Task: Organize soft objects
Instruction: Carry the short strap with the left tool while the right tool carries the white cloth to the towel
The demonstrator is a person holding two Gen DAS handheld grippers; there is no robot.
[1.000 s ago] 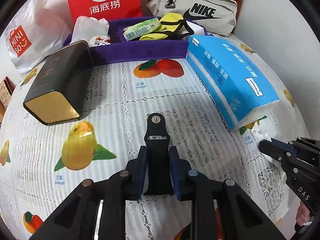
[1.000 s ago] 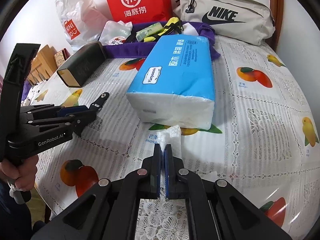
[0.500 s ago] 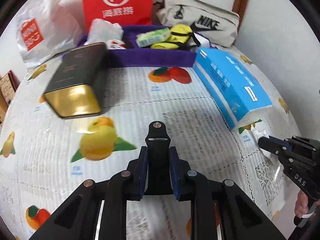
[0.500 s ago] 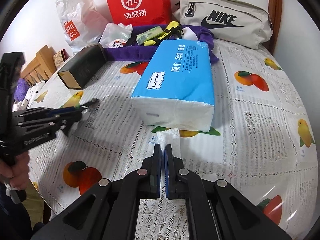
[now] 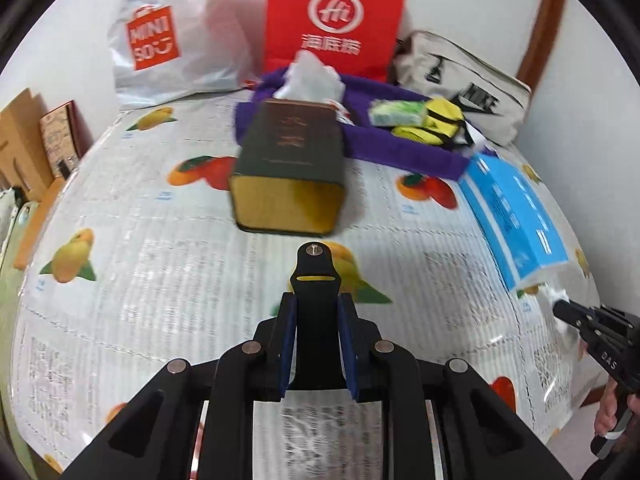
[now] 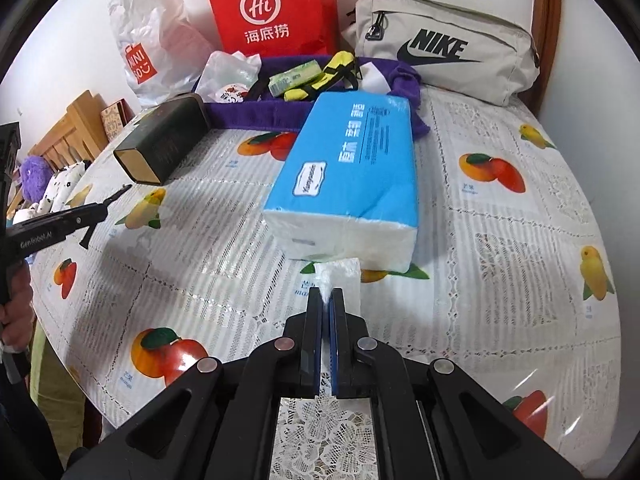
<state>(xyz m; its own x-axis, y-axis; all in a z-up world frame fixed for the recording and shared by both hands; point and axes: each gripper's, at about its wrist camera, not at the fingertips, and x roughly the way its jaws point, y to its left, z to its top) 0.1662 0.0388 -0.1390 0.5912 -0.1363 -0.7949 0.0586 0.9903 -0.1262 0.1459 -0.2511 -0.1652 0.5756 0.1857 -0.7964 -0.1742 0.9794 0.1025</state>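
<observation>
Table [image 6: 500, 216] under a fruit-printed lace cloth carries everything; blue tissue pack [image 6: 352, 176], white at its near end, lies mid-table, its far end against the purple tray [image 6: 248, 114] at the back edge; right gripper [image 6: 327, 300] pinches a white tissue [image 6: 338, 274] just before the pack; left gripper [image 5: 316, 320] clamps a black tab.
</observation>
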